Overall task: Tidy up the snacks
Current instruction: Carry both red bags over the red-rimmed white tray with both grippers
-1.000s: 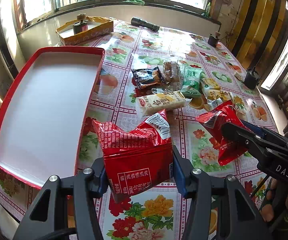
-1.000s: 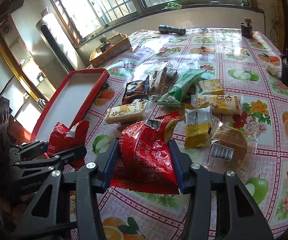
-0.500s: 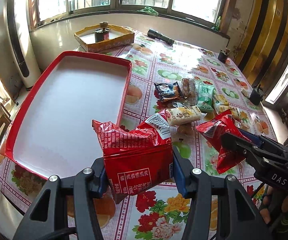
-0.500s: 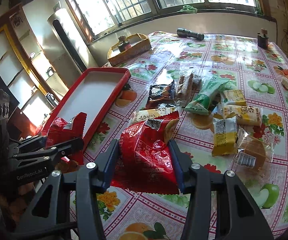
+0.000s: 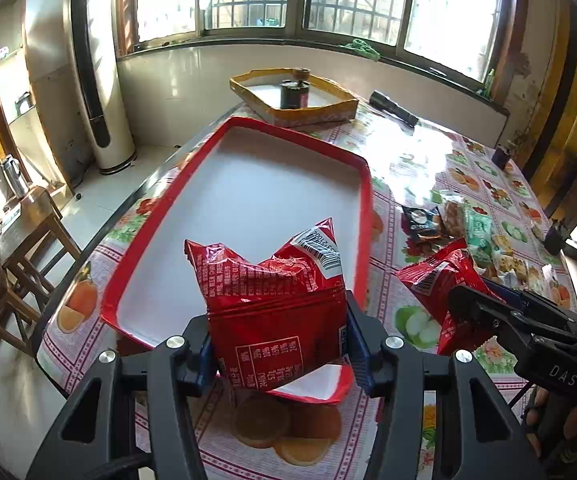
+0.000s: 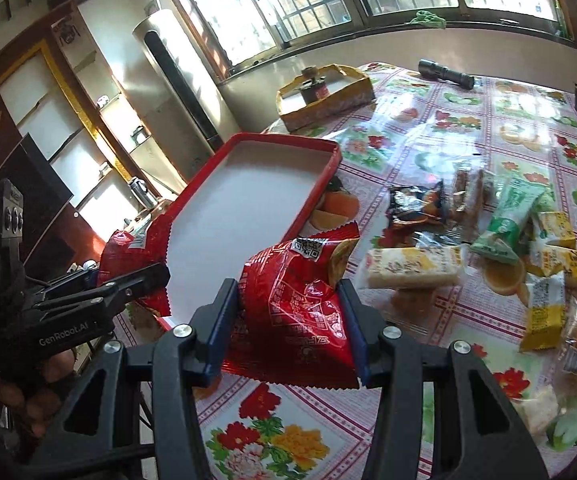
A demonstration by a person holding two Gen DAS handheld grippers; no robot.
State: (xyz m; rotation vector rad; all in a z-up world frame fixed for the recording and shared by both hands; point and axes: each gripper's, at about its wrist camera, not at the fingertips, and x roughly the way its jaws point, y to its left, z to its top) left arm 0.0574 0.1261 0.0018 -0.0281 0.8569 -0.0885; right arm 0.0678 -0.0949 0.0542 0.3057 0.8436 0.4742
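My left gripper (image 5: 278,340) is shut on a red snack bag (image 5: 272,300) and holds it above the near end of the red tray (image 5: 244,200), which has a white floor with nothing lying in it. My right gripper (image 6: 288,320) is shut on a second red snack bag (image 6: 304,292), held above the tablecloth just right of the tray (image 6: 248,196). The right gripper with its bag (image 5: 440,276) also shows at the right of the left wrist view. The left gripper's bag (image 6: 136,256) shows at the left of the right wrist view.
Several loose snack packets (image 6: 500,232) lie on the floral tablecloth (image 6: 428,152) right of the tray. A yellow box (image 5: 292,98) with a dark can stands at the far end, with a black flashlight (image 5: 394,108) beside it. A wooden stool (image 5: 28,264) stands off the table's left edge.
Both grippers have moved left toward the tray with their red bags. The left bag now hangs over the tray's near end. The right bag is closer to the tray's right rim.
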